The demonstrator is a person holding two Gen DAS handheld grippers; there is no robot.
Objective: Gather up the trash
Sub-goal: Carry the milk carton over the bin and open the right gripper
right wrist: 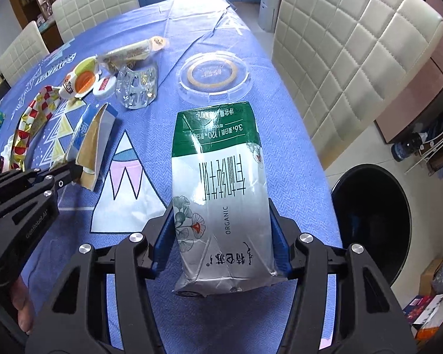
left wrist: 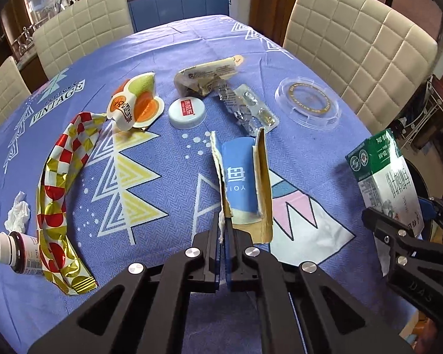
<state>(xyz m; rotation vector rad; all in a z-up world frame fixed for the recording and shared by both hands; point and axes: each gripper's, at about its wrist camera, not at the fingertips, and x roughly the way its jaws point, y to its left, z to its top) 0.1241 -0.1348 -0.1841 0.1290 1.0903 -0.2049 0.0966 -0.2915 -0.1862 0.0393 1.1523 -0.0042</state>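
Left claw (left wrist: 223, 230) angled down, pinching torn blue carton (left wrist: 242, 177), right claw (right wrist: 221, 233) clamping milk carton (right wrist: 218, 183)

Milk carton (right wrist: 221, 194): "ORGANIC", "3.6", "120". Tablecloth (left wrist: 162, 47): "VINTAGE". Left claw (right wrist: 73, 174): "GenRobot.AI".

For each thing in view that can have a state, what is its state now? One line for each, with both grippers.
Left gripper: shut on torn edge of the blue cardboard box.
Right gripper: shut on the milk carton.
Blue cardboard box: torn open, flat on the tablecloth.
Milk carton: dented, lying between the pads.
Pill bottle: capped, on its side.
Blister pack: crumpled.
Black bin: open, beside the table.
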